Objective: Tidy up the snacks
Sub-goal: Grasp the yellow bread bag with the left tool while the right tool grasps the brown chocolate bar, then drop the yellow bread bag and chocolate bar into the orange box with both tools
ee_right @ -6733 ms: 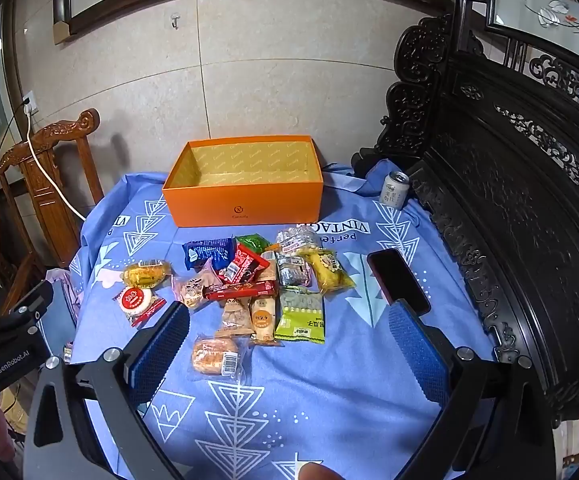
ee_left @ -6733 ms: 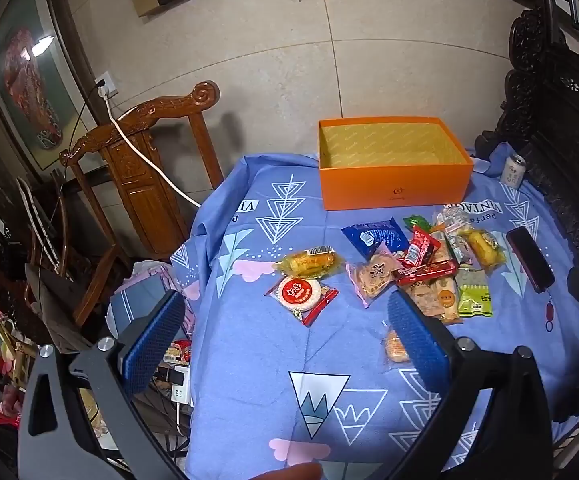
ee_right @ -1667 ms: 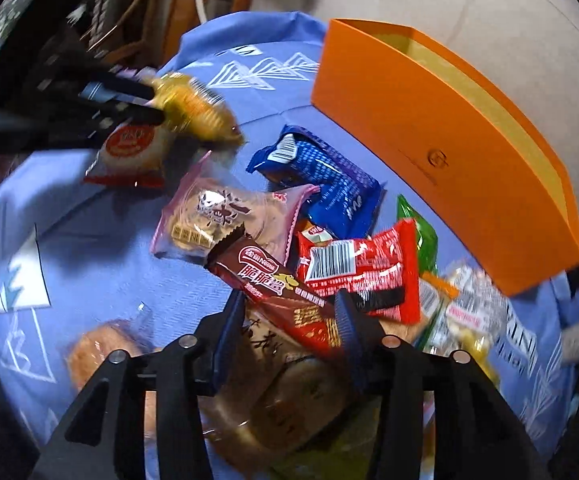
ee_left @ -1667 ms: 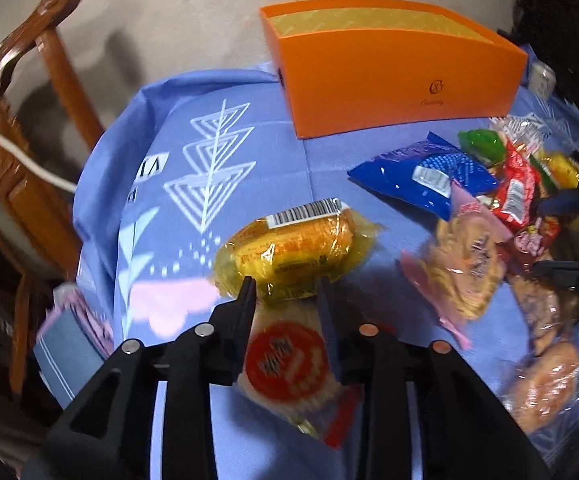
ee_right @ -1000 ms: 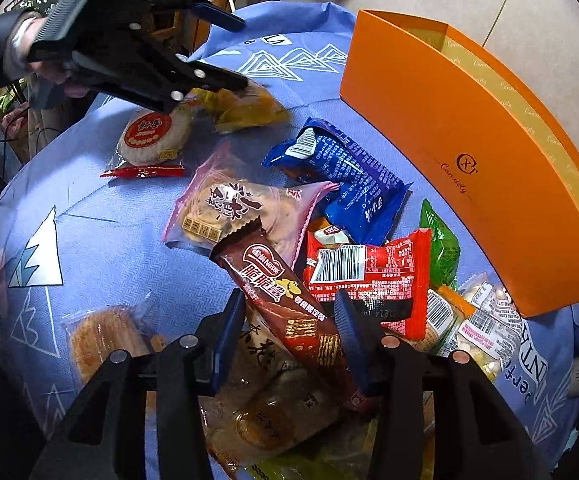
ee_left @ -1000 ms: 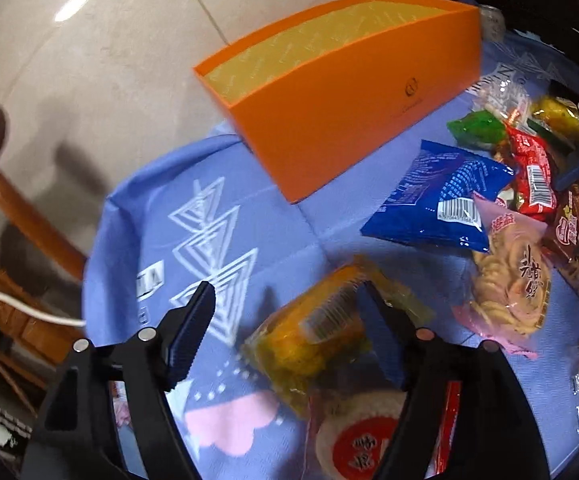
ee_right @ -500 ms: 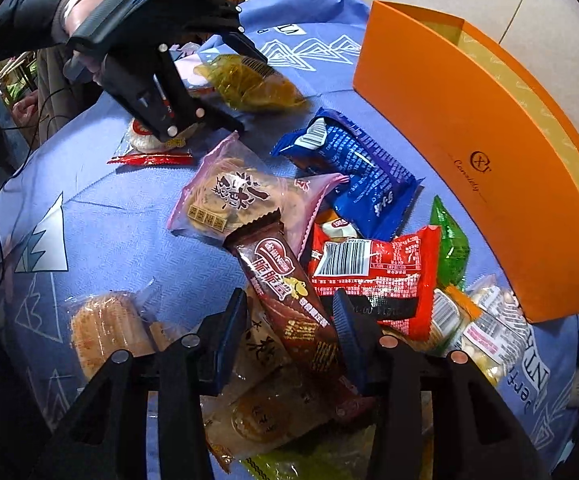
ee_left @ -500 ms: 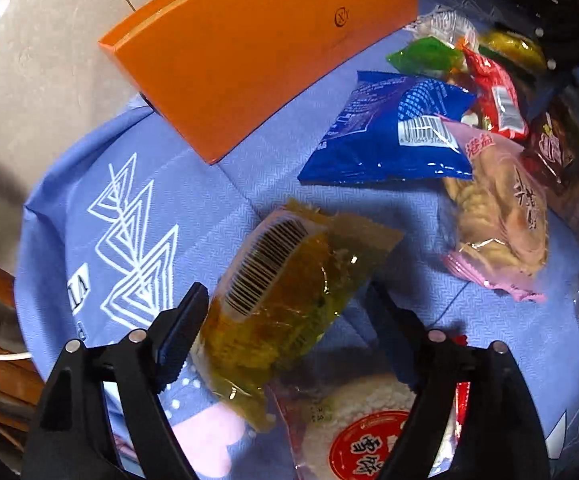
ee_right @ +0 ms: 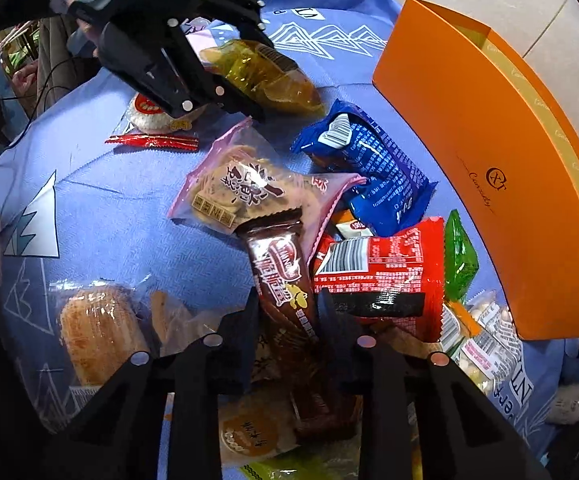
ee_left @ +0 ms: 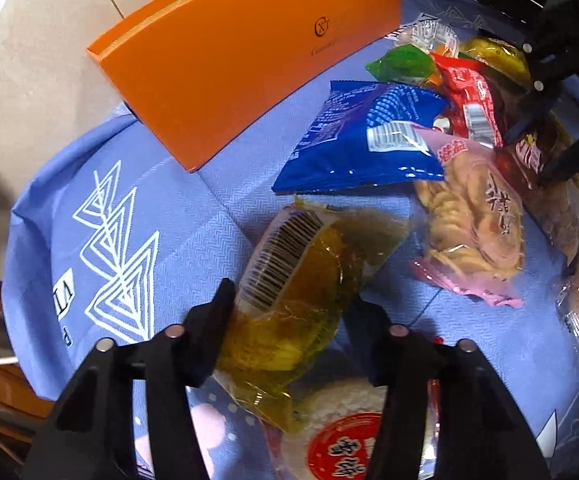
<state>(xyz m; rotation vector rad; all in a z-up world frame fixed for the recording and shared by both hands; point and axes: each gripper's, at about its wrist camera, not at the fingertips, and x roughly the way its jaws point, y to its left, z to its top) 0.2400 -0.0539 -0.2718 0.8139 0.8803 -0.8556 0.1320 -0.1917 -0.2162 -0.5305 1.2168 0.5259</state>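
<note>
Snacks in mixed wrappers lie clustered on a blue patterned tablecloth (ee_left: 137,184), in front of an open orange box (ee_right: 501,160) whose side bears a small round logo. Left gripper (ee_left: 289,300): jaws closing, the yellow-wrapped cake (ee_left: 297,280) between them and its barcode end toward the box; the pads already meet the wrapper on both sides. Beneath that gripper lies a round white rice cracker with a red label (ee_left: 341,448). Right gripper (ee_right: 285,308): jaws drawn narrow and clamped on a brown chocolate wafer bar (ee_right: 281,272), which rests across the pile. Around the bar lie a pink bag of biscuits (ee_right: 245,188), a blue packet (ee_right: 373,168), a red packet (ee_right: 377,268), a green sachet (ee_right: 459,256) and a clear-wrapped bun (ee_right: 97,332). In the right wrist view, the left gripper (ee_right: 267,80) appears at upper left, gripping the yellow cake (ee_right: 265,76).
</note>
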